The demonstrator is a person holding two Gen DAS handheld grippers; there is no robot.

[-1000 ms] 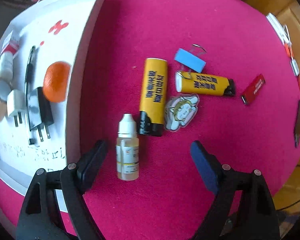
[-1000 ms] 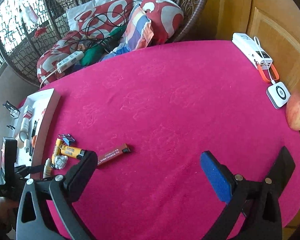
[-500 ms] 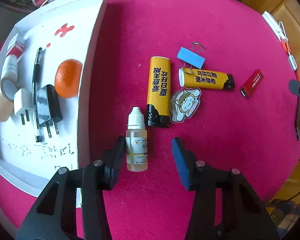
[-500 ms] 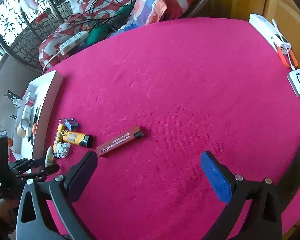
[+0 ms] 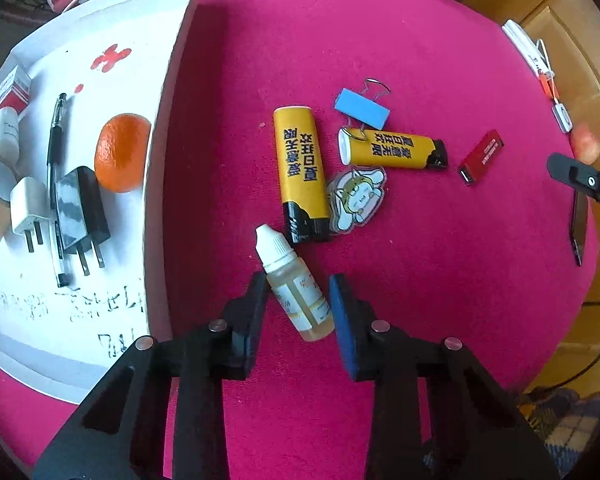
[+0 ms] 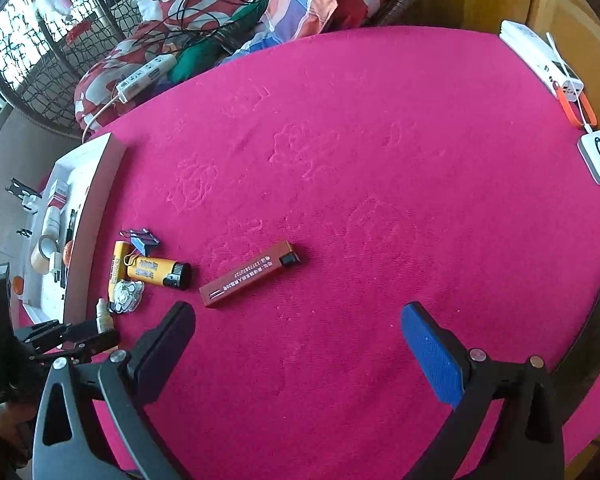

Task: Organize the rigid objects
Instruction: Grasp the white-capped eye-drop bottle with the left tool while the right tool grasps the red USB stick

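Observation:
A small dropper bottle [image 5: 290, 276] with a white cap lies slanted on the pink cloth. My left gripper [image 5: 297, 286] has it between its closing jaws, and both pads touch its sides. Just beyond lie two yellow lighters [image 5: 300, 172] [image 5: 392, 148], a blue binder clip [image 5: 362, 108], a cartoon keychain [image 5: 356, 200] and a red lighter [image 5: 482, 156]. The white tray [image 5: 156, 168] to the left holds an orange [image 5: 120, 152], two plug chargers, a pen and tape rolls. My right gripper [image 6: 298, 320] hangs open over the cloth, with the red lighter [image 6: 252, 278] just ahead of it.
A white power bank [image 6: 540, 58], a white round-buttoned device [image 6: 598, 156] and an apple sit at the table's far right edge. A dark flat phone [image 5: 579, 224] lies near the right rim. Behind the table is a wicker chair with cushions, cables and a power strip [image 6: 146, 76].
The left jaws have narrowed from wide open onto the dropper bottle, which tipped from straight to slanted. The right gripper came lower and closer to the red lighter.

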